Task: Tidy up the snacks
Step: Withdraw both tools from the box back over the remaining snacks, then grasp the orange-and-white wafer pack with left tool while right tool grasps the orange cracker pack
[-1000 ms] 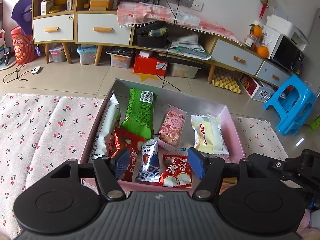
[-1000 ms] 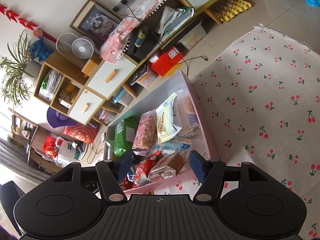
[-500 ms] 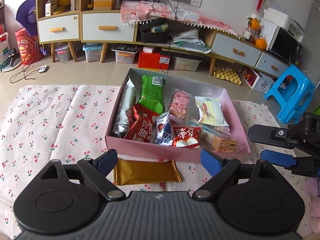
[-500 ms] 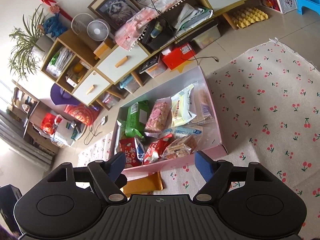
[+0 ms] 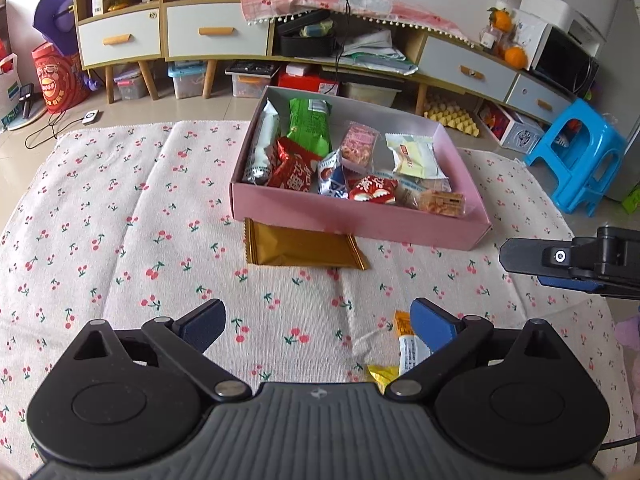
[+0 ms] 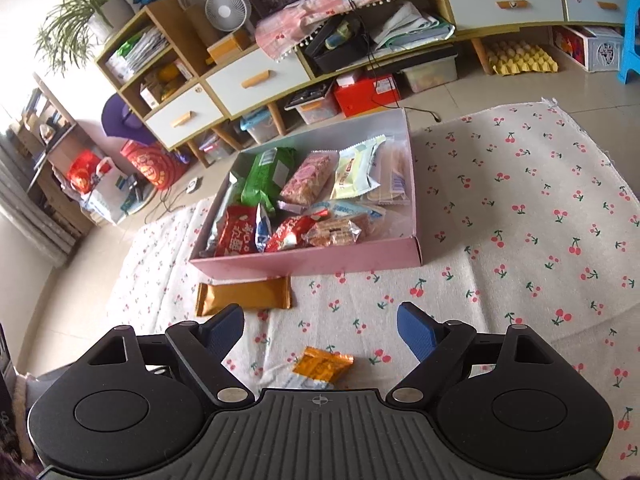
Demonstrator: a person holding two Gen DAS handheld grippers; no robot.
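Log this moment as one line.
left gripper: open, empty | right gripper: open, empty | gold packet: on cloth by pink box | orange packet: on cloth

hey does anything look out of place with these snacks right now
Yes. Two snacks lie on the cherry cloth outside the pink box: a gold packet touching its front wall, and an orange-and-clear packet near the open right gripper. The rest are in the box.

A home living room: long drawer cabinet (image 5: 216,36), desk fan (image 6: 227,10), cherry-print floor cloth (image 5: 120,216).
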